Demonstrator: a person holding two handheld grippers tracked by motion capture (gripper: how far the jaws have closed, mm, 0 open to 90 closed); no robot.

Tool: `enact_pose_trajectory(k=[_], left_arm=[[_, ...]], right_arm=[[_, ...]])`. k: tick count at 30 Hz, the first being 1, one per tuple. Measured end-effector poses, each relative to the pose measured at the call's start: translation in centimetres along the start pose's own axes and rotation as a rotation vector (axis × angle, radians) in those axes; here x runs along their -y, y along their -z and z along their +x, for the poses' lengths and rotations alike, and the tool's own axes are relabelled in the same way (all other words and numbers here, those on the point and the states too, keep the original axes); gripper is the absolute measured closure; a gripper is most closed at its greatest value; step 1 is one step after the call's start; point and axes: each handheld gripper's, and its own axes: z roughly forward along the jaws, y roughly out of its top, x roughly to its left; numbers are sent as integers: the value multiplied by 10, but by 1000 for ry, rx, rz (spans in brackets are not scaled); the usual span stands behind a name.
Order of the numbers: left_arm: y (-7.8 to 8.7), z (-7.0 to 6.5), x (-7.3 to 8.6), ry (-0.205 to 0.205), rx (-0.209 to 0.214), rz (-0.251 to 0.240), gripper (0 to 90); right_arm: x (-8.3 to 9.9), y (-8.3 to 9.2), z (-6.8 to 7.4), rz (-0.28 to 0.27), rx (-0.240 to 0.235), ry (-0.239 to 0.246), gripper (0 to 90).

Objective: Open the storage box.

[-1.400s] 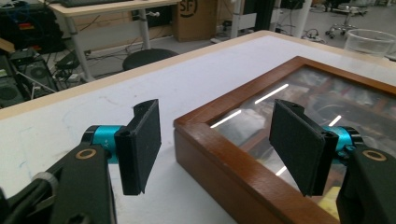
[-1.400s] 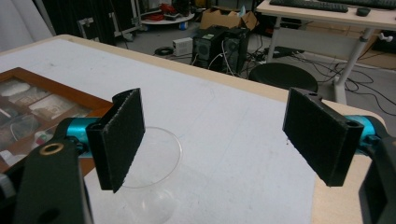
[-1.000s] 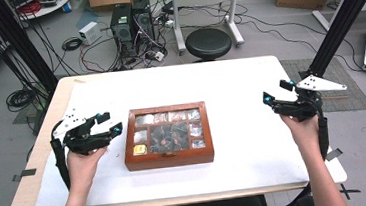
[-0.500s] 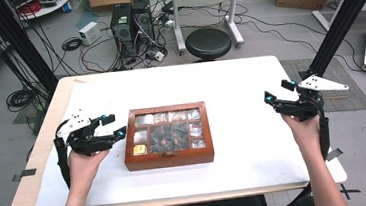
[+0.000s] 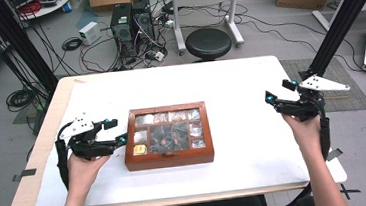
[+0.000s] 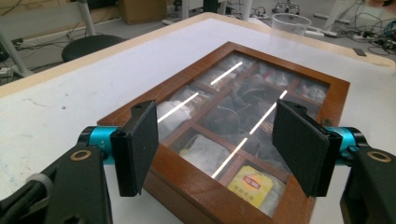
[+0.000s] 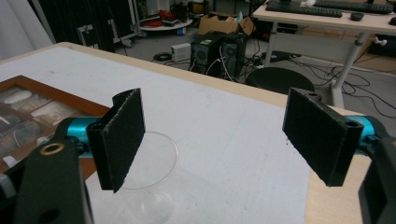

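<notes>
Wooden tea box (image 5: 168, 135) with a glass lid, sitting closed at the middle of the white tabletop (image 5: 240, 88), slightly toward the person's side. Behind the glass, compartments with wrapped tea bags; a yellow tea packet (image 6: 252, 183) in the corner compartment nearest the left tongs (image 5: 114, 131).

Left tongs held low just beside the box's left edge, pointing at it, jaws spread wide and having just been opening, nothing between the pads. In the left gripper view, both black pads (image 6: 140, 140) framing the near side of the box, with strip-light reflections across the glass. Beyond the box's far corner, a clear plastic cup (image 6: 290, 27) standing upright on the tabletop.

Right tongs (image 5: 276, 95) well apart from the box, over the right part of the tabletop, jaws likewise wide and gripping nothing. In the right gripper view, the rim of the clear cup just beyond the left pad (image 7: 122, 135), the box's wooden corner at the picture's left edge.

Beyond the tabletop, a round black stool (image 5: 208, 43), computer towers (image 5: 134, 22) and loose cables on the floor.
</notes>
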Motion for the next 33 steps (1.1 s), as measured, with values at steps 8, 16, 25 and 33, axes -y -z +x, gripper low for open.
enact_pose_trajectory(k=[8, 16, 25, 33], left_arm=[[2, -7, 14, 12, 36, 34, 303], [6, -16, 29, 23, 47, 69, 296], [3, -22, 42, 27, 54, 144, 296], [-3, -24, 49, 40, 66, 216, 288]], right_arm=[[0, 0, -1, -1, 6, 0, 214], [0, 0, 0, -1, 8, 1, 214], [0, 0, 0, 2, 10, 4, 214], [1, 0, -1, 1, 14, 2, 214]])
